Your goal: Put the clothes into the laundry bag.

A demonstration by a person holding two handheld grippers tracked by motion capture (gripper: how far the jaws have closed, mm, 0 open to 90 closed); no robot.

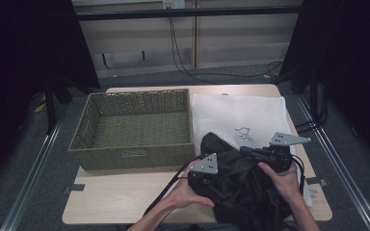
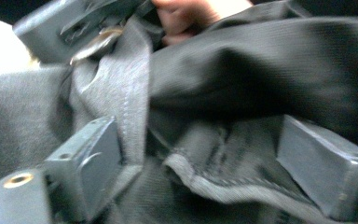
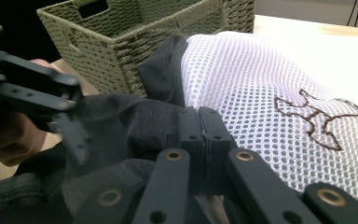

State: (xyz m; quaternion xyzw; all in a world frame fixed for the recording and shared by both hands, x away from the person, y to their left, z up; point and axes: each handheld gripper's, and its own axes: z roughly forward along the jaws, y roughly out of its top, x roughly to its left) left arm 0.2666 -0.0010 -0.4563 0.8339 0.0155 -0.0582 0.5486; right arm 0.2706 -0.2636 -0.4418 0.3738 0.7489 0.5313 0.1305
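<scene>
Black garment (image 1: 243,185) heaped on the tabletop (image 1: 125,192) just right of the basket (image 1: 135,127), partly over the white mesh bag (image 1: 241,118). Soft, limp, light; sags and bunches, no stiff edge. Best gripped at a hem or seam, several layers pinched, else slips free.

Left tongs (image 1: 207,185) apart, hem lying between the pads unpinched. Right tongs (image 3: 204,140) together, pinching a fold of the fabric.

Left gripper view: stitched hem (image 2: 214,184) and metal ring (image 2: 93,44) up close, lost in the high view. Right gripper view: mesh weave and embroidered figure (image 3: 321,116). High view alone gives overall layout, basket empty.
</scene>
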